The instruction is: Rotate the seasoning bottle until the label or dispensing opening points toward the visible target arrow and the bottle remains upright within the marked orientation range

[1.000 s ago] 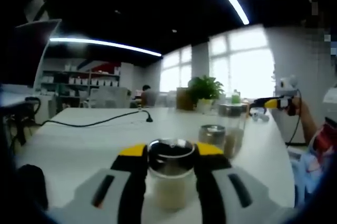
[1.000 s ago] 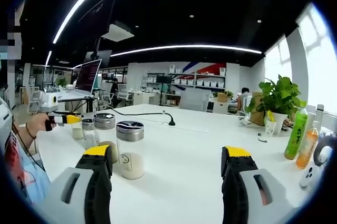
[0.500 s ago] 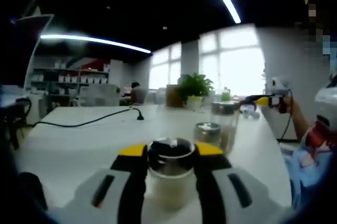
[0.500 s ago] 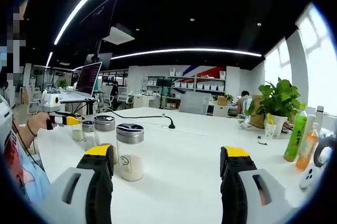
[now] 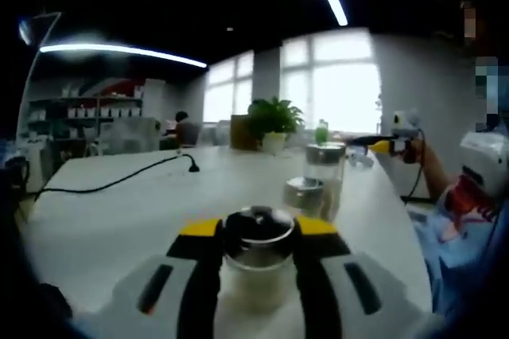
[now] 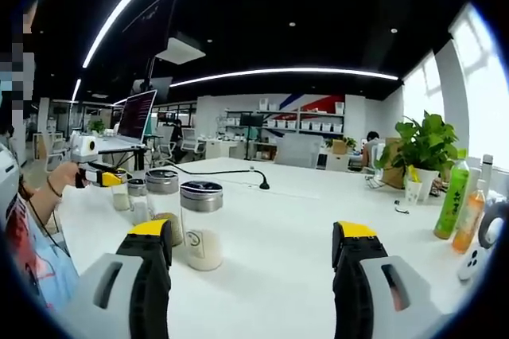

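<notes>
My left gripper (image 5: 256,253) is shut on a seasoning bottle (image 5: 256,263) with pale powder and a dark shiny lid, held upright just above the white table (image 5: 119,220). In the right gripper view the left gripper (image 6: 110,179) is small at the far left, in a person's hand, with that bottle (image 6: 120,197) in its jaws. My right gripper (image 6: 253,253) stands open over the table, nothing between its jaws. It also appears in the left gripper view as the right gripper (image 5: 383,146), far right. No target arrow is in sight.
Three more shakers (image 6: 201,225) (image 6: 163,200) (image 6: 138,198) stand in a row on the table; two of them are the shakers (image 5: 305,195) (image 5: 325,170) beyond my left jaws. A black cable (image 6: 231,173), a potted plant (image 6: 424,152), drink bottles (image 6: 453,200) and a laptop (image 6: 134,120) lie around.
The left gripper view has swung, so the background slid left while the bottle stayed fixed between the jaws. The right gripper view has shifted slightly; its jaws stay open.
</notes>
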`<state>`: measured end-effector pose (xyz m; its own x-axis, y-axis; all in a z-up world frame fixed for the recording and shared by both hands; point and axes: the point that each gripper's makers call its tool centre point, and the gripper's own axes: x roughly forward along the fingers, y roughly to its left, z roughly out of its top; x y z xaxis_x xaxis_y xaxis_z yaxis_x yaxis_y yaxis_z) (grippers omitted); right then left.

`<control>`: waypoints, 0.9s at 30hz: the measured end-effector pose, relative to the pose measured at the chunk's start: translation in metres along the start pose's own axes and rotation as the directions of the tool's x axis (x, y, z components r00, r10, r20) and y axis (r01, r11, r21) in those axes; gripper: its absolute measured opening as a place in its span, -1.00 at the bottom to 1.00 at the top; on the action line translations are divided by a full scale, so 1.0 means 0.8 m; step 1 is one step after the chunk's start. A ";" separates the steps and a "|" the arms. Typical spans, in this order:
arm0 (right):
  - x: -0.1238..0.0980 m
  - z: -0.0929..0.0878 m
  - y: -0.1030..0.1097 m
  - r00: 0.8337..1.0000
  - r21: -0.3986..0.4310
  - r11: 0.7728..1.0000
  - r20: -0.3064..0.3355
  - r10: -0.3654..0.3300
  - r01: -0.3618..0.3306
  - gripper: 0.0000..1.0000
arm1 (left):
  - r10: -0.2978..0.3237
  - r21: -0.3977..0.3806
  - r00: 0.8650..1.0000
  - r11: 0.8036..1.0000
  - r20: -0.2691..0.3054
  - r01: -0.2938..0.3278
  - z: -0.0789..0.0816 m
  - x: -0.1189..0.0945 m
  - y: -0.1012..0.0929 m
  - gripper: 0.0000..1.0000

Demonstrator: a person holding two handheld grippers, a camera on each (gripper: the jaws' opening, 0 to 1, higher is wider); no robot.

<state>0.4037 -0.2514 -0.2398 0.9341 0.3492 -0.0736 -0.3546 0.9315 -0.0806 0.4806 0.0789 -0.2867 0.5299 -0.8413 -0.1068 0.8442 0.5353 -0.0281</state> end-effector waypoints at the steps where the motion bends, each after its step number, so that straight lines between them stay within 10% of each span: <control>1: 0.000 0.000 0.000 1.000 0.002 1.000 0.000 0.001 -0.001 0.71 | -0.007 -0.003 1.000 1.000 -0.010 0.007 0.000 0.001 0.000 -0.28; 12: 0.002 -0.002 0.001 1.000 0.000 1.000 -0.011 0.003 -0.003 0.71 | -0.048 -0.032 0.998 0.998 -0.027 0.047 -0.002 0.000 -0.003 -0.26; 18: 0.004 -0.004 0.004 1.000 0.003 1.000 -0.018 0.010 -0.010 0.71 | 0.009 -0.009 1.000 1.000 0.024 -0.008 0.006 -0.008 -0.001 0.20; 27: 0.003 0.000 0.004 1.000 -0.012 1.000 -0.017 0.001 -0.001 0.71 | 0.254 -0.006 0.967 0.967 -0.008 -0.254 0.003 -0.031 -0.004 0.20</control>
<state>0.4047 -0.2480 -0.2405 0.9331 0.3482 -0.0901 -0.3560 0.9299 -0.0924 0.4650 0.0983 -0.2818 0.7263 -0.6772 -0.1182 0.6814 0.7319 -0.0065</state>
